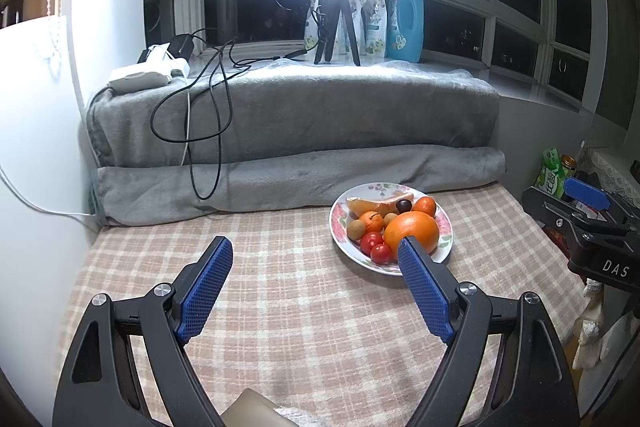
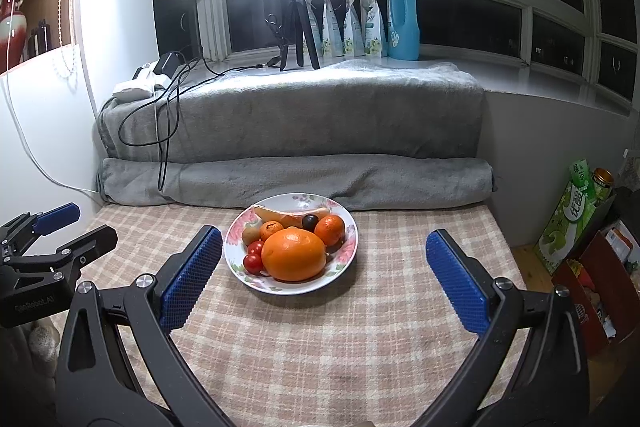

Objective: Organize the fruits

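I held both tools above the pink-and-cream checked tablecloth [image 2: 340, 339], and neither carried anything. My right gripper [image 2: 324, 263] had its blue-padded fingers spread wide, with the white floral-rimmed china plate [image 2: 349, 251] just ahead of it and between the fingertips' line of sight. My left gripper [image 1: 316, 267] was likewise spread, empty, with that plate ahead and off toward its right finger.

All the fruit I could see lay heaped on the plate: a large round orange [image 2: 294, 254] nearest me, two small red cherry tomatoes [image 2: 253, 257] touching its left side, two small mandarins [image 2: 330, 229], a brownish kiwi [image 2: 251, 234], a dark grape [image 2: 309, 222] and a pale orange melon-like wedge [image 2: 276, 213] at the far rim. No fruit lay loose on the cloth.

As I judged it, this fitted either fruit already gathered onto the plate or a heap waiting to be sorted out. Any pick would have called for a wide grasp on the orange and a gentle one on the tomatoes.
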`<state>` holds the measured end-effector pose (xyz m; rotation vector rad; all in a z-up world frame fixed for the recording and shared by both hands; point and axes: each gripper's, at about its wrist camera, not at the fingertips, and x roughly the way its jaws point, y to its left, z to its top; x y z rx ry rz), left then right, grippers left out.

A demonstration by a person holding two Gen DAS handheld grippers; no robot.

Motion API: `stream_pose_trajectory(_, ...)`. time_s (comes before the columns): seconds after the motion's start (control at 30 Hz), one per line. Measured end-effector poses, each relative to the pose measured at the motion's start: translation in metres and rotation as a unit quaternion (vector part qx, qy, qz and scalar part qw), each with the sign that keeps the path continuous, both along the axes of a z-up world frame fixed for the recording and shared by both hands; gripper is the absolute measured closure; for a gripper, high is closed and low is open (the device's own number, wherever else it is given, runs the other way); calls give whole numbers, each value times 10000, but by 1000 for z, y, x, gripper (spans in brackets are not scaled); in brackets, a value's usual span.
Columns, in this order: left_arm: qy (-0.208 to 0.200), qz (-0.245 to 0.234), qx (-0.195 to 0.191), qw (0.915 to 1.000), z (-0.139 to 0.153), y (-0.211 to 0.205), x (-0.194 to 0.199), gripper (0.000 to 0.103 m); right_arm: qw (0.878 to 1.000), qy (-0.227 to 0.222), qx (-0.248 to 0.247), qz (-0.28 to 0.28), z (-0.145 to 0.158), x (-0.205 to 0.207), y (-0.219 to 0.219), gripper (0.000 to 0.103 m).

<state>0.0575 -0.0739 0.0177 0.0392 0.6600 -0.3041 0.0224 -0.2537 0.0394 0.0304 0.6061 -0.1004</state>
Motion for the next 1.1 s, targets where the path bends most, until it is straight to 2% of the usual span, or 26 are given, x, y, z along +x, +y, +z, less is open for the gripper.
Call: stream_pose_trajectory(1.1, -22, 36, -41, 10000, -1, 0, 1, 18, 10000, 4, 6, 37, -3, 0, 1, 0)
